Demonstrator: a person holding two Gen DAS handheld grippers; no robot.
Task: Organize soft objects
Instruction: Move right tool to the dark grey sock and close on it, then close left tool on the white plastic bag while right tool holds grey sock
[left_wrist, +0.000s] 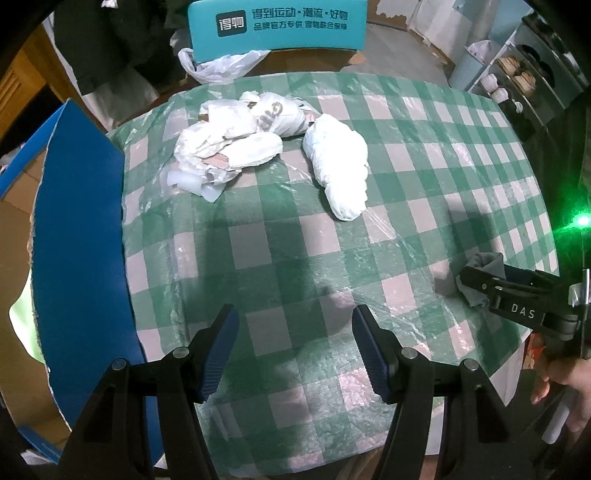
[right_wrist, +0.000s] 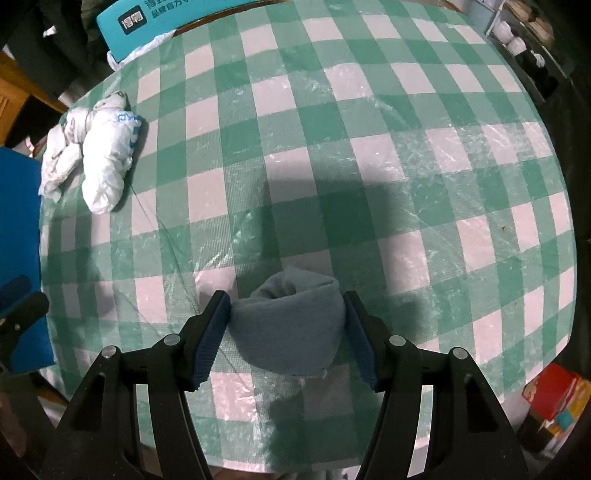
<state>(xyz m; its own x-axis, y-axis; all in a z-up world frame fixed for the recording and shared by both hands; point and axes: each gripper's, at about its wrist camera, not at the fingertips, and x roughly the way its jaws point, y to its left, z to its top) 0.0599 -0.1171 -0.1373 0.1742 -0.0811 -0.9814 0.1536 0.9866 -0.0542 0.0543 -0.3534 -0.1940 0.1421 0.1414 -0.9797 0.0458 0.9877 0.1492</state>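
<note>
Risk of slip: right gripper clamped on soft grey roll near bench front edge. Left gripper apart, empty.

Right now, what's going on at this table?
A person works two handheld grippers over a green-checked tablecloth. The right gripper is shut on a rolled grey-blue cloth. The left gripper is open with nothing between its fingers. A pile of white bundles and one separate white bundle lie further across the table.
</note>
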